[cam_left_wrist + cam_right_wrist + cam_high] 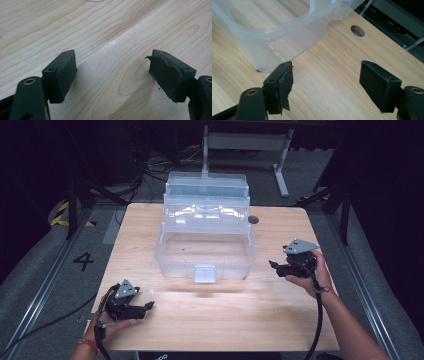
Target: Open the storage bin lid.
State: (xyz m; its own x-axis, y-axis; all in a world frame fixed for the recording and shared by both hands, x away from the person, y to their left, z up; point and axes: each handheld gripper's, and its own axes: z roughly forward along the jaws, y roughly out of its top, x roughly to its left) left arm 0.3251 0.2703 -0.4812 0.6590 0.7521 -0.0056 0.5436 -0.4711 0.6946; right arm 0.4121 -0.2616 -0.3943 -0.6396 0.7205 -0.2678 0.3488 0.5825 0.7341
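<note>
High view puts the clear plastic tiered storage box (205, 237), lid folded back, mid-table (150, 335). I judge it light, slick and flexible; I'd grip its stiffer rim. My left gripper (148, 306) and right gripper (272, 265) gape, both empty.

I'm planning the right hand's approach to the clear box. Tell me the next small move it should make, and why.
Probably ease the right gripper toward the near right corner of the clear plastic box. Its jaws stand open with nothing between them, and bare table still separates them from the box wall. The box lies open and looks empty, so its wall or tiered lid seems the likely target. The left gripper rests open at the near edge.
</note>
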